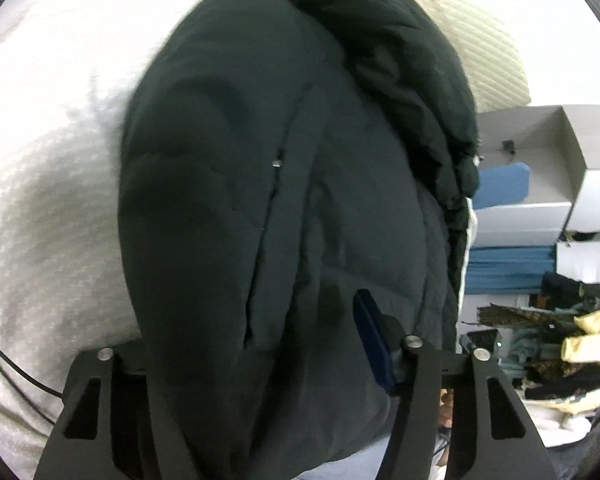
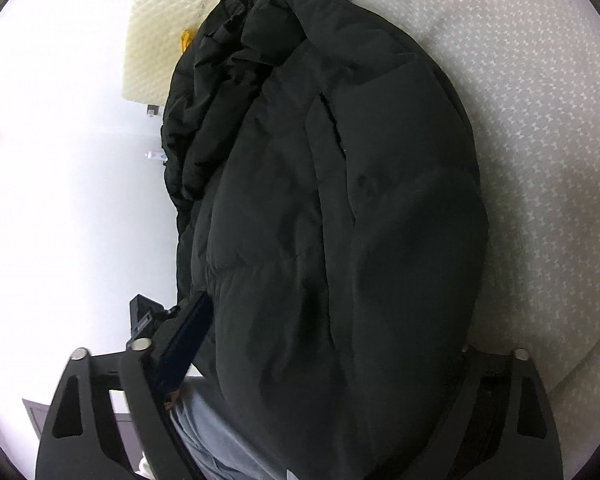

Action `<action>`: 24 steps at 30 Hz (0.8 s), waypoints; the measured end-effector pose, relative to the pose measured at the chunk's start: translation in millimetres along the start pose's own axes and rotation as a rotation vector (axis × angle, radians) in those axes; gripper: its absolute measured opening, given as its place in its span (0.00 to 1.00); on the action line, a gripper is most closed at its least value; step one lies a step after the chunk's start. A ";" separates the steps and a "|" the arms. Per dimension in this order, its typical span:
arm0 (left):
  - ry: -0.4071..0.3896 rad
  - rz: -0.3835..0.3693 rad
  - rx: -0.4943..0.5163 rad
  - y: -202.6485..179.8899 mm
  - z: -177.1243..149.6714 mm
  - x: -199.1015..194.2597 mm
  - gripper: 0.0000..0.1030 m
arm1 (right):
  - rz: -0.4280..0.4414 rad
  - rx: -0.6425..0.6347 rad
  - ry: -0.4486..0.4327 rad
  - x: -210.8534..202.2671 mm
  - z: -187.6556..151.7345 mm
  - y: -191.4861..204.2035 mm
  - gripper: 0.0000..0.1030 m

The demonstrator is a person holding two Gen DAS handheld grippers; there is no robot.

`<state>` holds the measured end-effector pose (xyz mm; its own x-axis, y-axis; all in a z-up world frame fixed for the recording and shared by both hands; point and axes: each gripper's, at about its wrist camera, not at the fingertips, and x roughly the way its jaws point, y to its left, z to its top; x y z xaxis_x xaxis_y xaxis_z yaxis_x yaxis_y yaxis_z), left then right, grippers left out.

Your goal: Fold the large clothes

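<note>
Your black puffer jacket (image 1: 300, 200) lies bunched on the white bedspread (image 1: 40, 220), filling both views.

Right of the jacket, open white boxes (image 1: 556, 168) hold little you can make out, with piled clothes (image 1: 560, 344) below. Your left gripper (image 1: 260, 360) and right gripper (image 2: 332, 344) each straddle the jacket's near edge; whether the fingers pinch it, you cannot tell.

White bedspread (image 1: 52, 184), open cardboard boxes (image 1: 556, 168), heaped clothes (image 1: 560, 344), cream pillow (image 2: 160, 28)

Both wrist cameras look steeply down, very close, sharing the black puffer jacket (image 1: 300, 200) (image 2: 332, 220) from opposite sides.
</note>
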<state>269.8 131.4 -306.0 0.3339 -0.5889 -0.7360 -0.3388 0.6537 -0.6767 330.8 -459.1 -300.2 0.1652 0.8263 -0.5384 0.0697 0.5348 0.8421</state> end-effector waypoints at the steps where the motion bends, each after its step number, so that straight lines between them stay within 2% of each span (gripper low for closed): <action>1: 0.001 -0.015 0.018 -3.5 -0.7 0.3 0.52 | 0.006 -0.007 0.004 1.9 0.1 1.2 0.75; 2: 0.000 -0.024 0.028 -5.3 -1.0 0.2 0.49 | 0.014 -0.017 0.009 0.9 -0.7 1.2 0.70; 4: -0.006 -0.038 0.041 -8.7 -2.1 -0.8 0.33 | 0.019 -0.052 0.016 4.2 -2.4 7.7 0.58; 6: -0.026 -0.039 0.053 -11.7 -2.6 -4.1 0.21 | 0.002 -0.084 0.014 9.4 -4.3 13.2 0.38; 7: -0.034 -0.040 0.059 -12.3 -3.4 -6.1 0.16 | -0.009 -0.108 0.007 10.6 -6.0 17.5 0.33; 9: -0.059 -0.051 0.077 -15.5 -4.6 -10.4 0.13 | -0.051 -0.170 -0.002 13.1 -10.1 26.8 0.14; 12: -0.098 -0.078 0.117 -23.1 -9.2 -20.3 0.09 | -0.036 -0.257 -0.046 8.1 -17.2 42.1 0.10; 16: -0.139 -0.151 0.139 -27.3 -15.1 -39.1 0.07 | -0.010 -0.367 -0.122 -5.6 -33.4 65.9 0.09; 18: -0.149 -0.195 0.140 -29.5 -21.1 -50.6 0.06 | 0.018 -0.391 -0.157 -13.0 -39.1 71.4 0.08; 24: -0.173 -0.248 0.176 -38.3 -41.6 -88.7 0.04 | 0.113 -0.428 -0.244 -46.3 -54.0 85.1 0.07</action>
<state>216.5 138.9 -215.5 0.5360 -0.6611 -0.5250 -0.0767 0.5812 -0.8101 276.0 -442.3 -205.2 0.3775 0.8449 -0.3790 -0.3627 0.5115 0.7790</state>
